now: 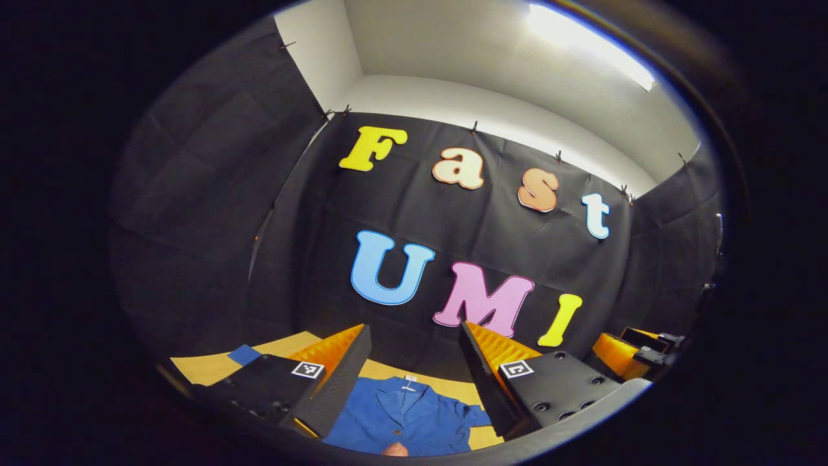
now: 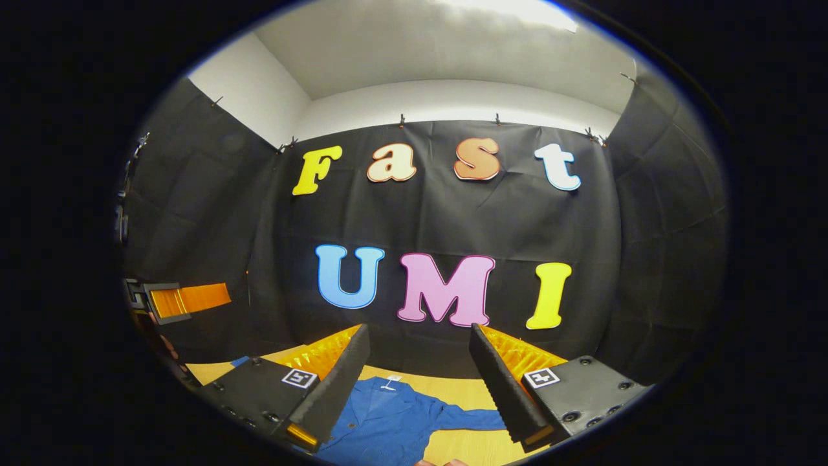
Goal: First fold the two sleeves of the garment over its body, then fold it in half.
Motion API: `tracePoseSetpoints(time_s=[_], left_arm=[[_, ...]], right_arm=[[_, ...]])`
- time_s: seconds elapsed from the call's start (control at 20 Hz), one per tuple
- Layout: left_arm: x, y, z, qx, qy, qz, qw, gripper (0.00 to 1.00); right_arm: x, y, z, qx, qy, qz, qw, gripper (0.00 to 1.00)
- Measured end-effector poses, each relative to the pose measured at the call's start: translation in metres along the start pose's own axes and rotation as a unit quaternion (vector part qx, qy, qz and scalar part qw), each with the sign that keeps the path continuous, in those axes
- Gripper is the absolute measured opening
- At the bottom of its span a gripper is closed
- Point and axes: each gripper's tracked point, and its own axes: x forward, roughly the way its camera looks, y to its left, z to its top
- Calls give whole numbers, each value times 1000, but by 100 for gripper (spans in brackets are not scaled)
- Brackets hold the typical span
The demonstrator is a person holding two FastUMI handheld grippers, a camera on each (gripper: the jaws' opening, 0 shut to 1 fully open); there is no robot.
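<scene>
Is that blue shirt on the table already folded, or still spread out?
Spread out. The blue shirt lies flat on the table, collar up, one sleeve stretched sideways, not yet over the body.

garment (image 1: 401, 414) on table (image 1: 200, 366) | booth wall (image 1: 453, 220) behind table

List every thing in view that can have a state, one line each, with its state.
blue shirt: lying flat on the table, collar toward the wall, one sleeve spread out sideways, not yet folded.
left hand-held gripper: open, held above the shirt, holding nothing.
right hand-held gripper: open, held above the shirt, holding nothing.
table: bears the shirt.
</scene>
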Motion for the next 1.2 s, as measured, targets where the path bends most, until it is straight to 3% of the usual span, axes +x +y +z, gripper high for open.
tracePoseSetpoints(time_s=[0.2, 0.5, 0.65, 0.7, 1.2], left_arm=[[3, 16, 4, 6, -3, 12, 1000, 81], [11, 22, 2, 38, -4, -1, 999, 81], [16, 14, -3, 45, 3, -26, 999, 81], [16, 10, -4, 43, 4, -38, 998, 81], [12, -31, -8, 90, -10, -124, 988, 81]], right_arm=[[11, 23, -1, -1, -1, 16, 1000, 100], [12, 39, -3, -29, 3, 20, 999, 100], [6, 38, -6, -37, 8, 5, 999, 100], [4, 36, -9, -37, 15, 0, 999, 93], [-31, -5, -21, -15, 44, -77, 996, 93]])
